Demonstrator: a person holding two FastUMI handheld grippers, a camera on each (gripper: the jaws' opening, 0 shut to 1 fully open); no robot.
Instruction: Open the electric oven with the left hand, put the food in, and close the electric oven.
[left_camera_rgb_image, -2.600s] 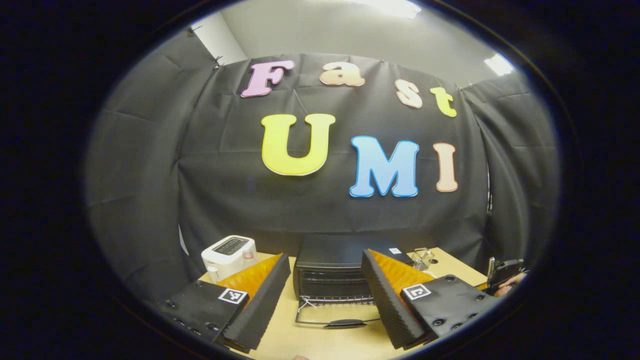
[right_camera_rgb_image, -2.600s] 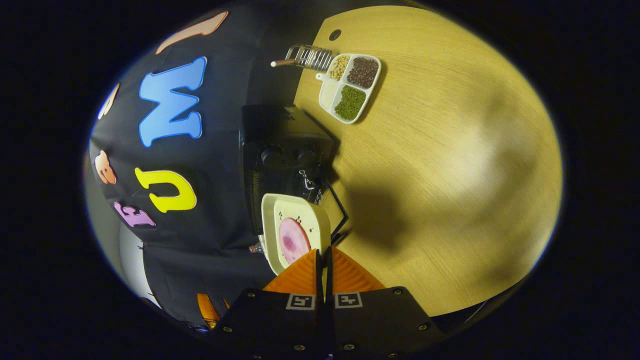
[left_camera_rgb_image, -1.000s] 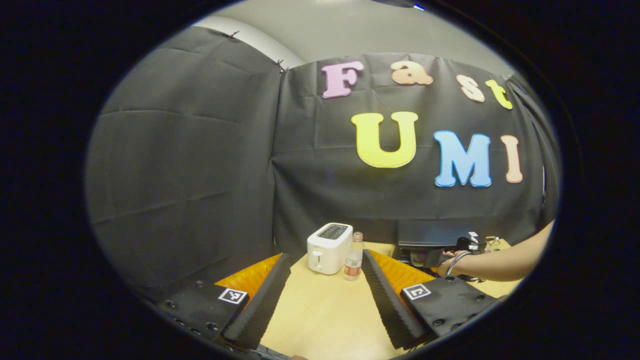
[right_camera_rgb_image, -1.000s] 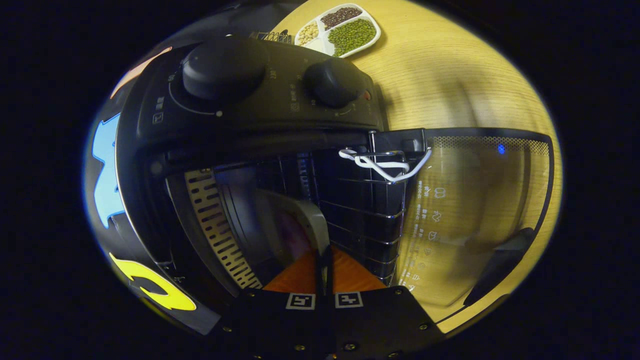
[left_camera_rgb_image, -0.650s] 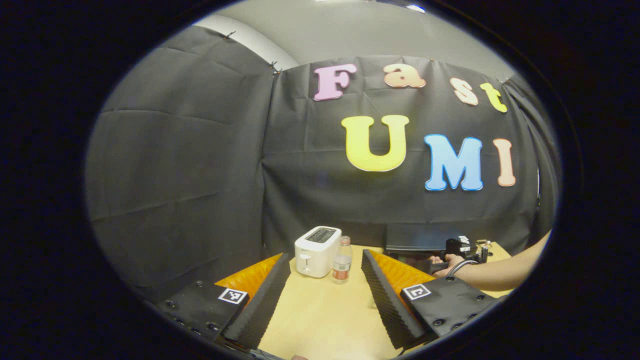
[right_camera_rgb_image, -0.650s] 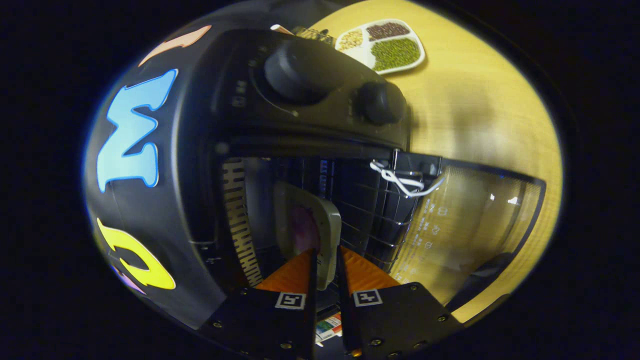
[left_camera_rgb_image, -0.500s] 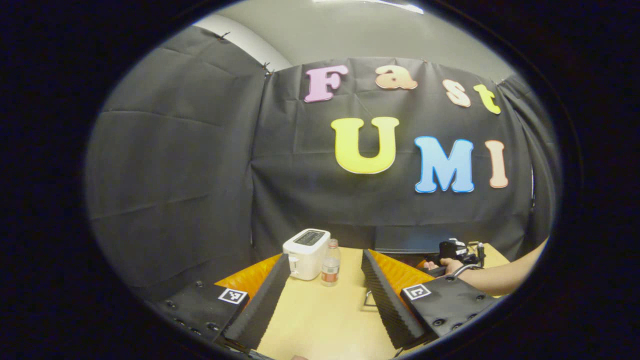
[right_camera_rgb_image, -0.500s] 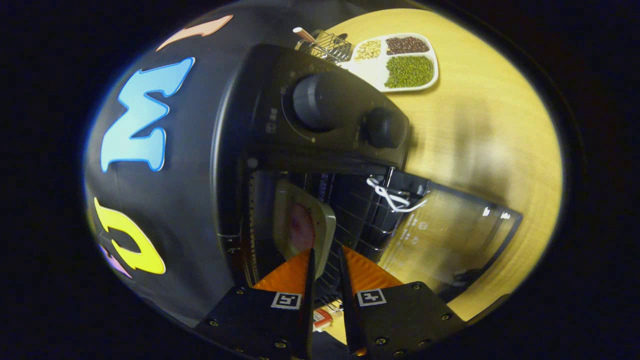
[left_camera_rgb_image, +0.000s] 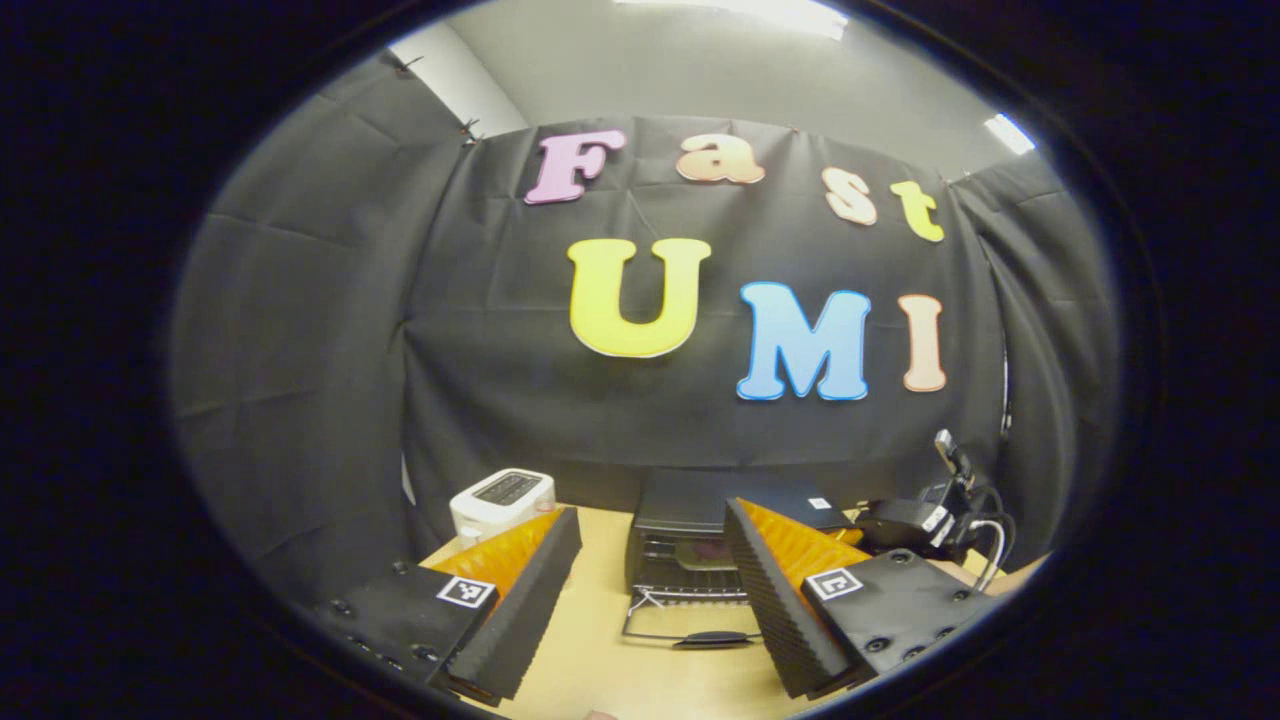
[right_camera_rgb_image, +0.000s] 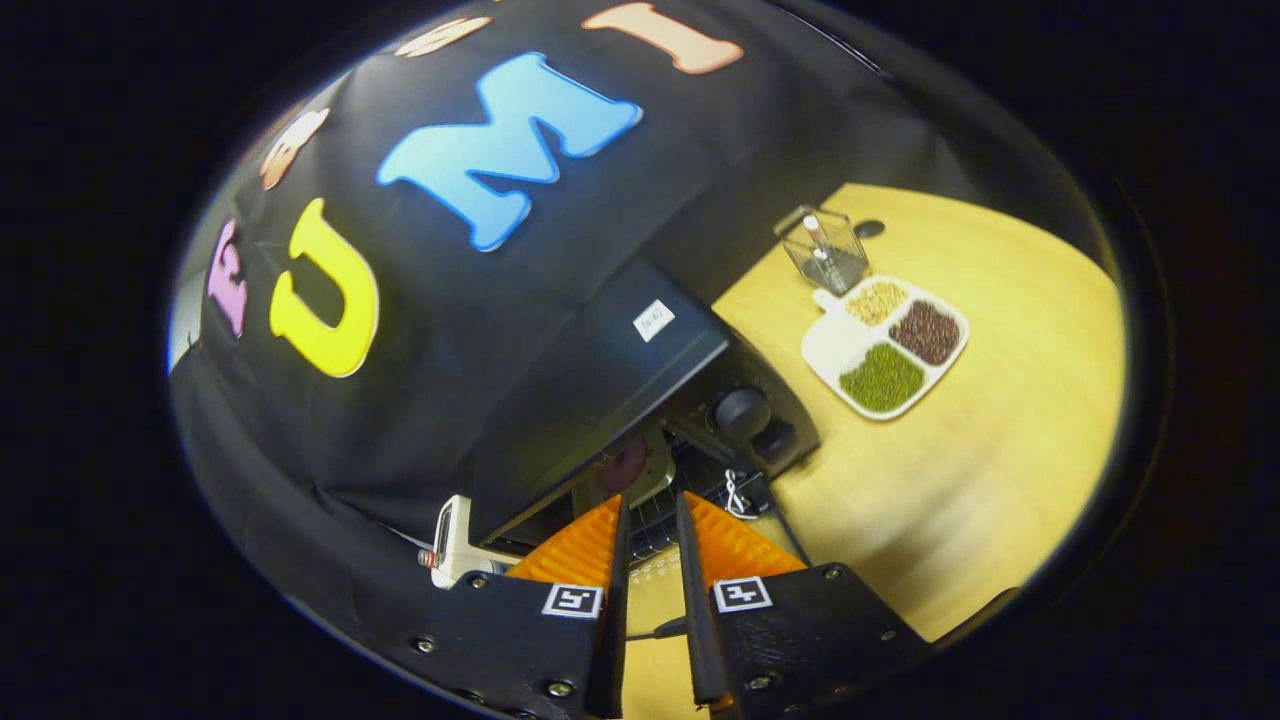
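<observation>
I am looking along the left gripper (left_camera_rgb_image: 650, 585), its fingers spread wide and gripping nothing, hovering over the bench (left_camera_rgb_image: 600, 670). Leftmost, a white toaster (left_camera_rgb_image: 500, 497) is standing near the cloth wall. Centre, the electric oven (left_camera_rgb_image: 690, 535) is sitting with its door (left_camera_rgb_image: 690, 625) lying open, flat on the bench, and the plate of food (left_camera_rgb_image: 705, 550) is resting inside on the rack. Rightward, the right gripper (right_camera_rgb_image: 650, 600) is hanging above the oven, its fingers slightly parted and pinching nothing. Further right, a divided tray of beans (right_camera_rgb_image: 885, 345) is lying beside a clear holder (right_camera_rgb_image: 825, 250).
</observation>
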